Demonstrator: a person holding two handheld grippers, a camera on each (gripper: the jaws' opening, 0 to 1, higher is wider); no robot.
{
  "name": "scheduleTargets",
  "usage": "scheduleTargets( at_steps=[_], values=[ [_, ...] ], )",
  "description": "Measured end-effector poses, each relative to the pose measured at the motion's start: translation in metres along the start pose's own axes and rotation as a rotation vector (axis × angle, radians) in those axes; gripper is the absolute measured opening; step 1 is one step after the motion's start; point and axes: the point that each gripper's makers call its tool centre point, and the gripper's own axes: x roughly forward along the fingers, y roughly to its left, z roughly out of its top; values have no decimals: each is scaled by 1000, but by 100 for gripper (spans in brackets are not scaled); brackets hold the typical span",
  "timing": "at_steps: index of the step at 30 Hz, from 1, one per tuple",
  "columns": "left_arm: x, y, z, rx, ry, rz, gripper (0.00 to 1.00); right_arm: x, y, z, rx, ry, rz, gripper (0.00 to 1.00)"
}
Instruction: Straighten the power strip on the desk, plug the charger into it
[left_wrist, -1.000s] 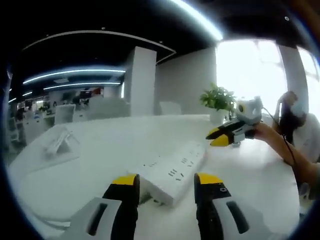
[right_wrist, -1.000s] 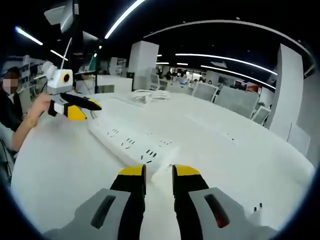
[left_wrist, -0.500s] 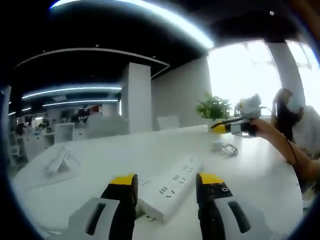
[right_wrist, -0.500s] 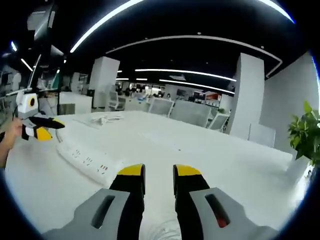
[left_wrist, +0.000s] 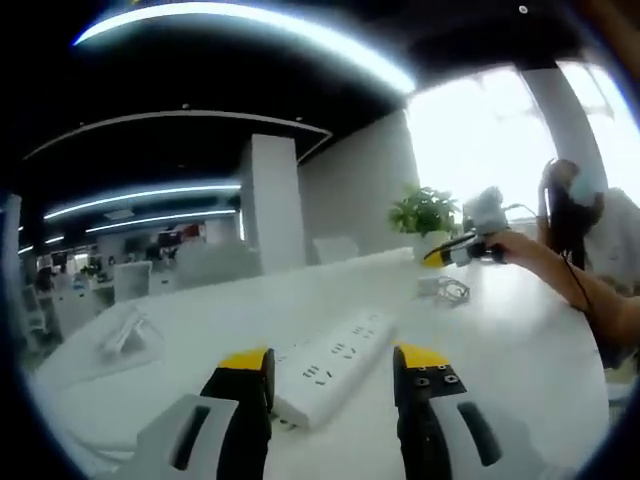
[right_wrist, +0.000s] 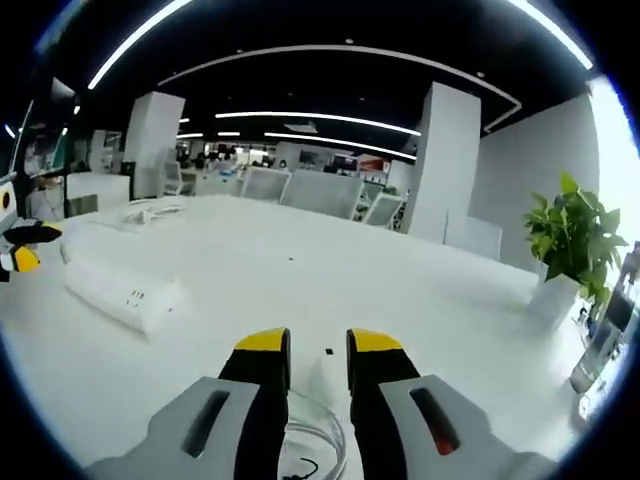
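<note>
Power strip (left_wrist: 333, 363) lies between left gripper (left_wrist: 333, 372) jaws.

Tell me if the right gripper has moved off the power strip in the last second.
Yes. In the left gripper view the right gripper has swung away from the power strip, toward the plant and over the cable coil.

A long white plastic power strip (left_wrist: 330, 362) lies on the broad white desk (right_wrist: 330, 290), with bare desktop open on both its long sides. Between the strip and a green potted plant in a white pot (right_wrist: 572, 250) the surface runs free. A coiled clear cable (right_wrist: 305, 445) lies at the right gripper (right_wrist: 317, 345); another tangle of cable (left_wrist: 445, 290) sits near the plant.
</note>
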Motion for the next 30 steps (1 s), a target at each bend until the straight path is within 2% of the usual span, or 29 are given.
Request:
scheduleTargets(
  at_steps=[4,11,15,19,25,30],
  values=[
    [-9,-3,2,-8,-26,16,49,4,-7,-5,13,16,-7,22],
    [-21,-4,-4,-37,-67,46,49,8,-16,-18,54,57,-19,23],
    [-24,-5,-11,-19,-63,59,49,8,-15,-21,55,68,-15,24],
    [-25,-8,-7,4,-82,46,49,11,-14,-25,48,87,-7,25],
    [-27,-5,-11,-18,-85,51,49,11,-17,-29,44,106,-9,27],
    [-31,-5,-9,-38,-109,50,49,13,-17,-37,49,129,-9,28]
  ],
)
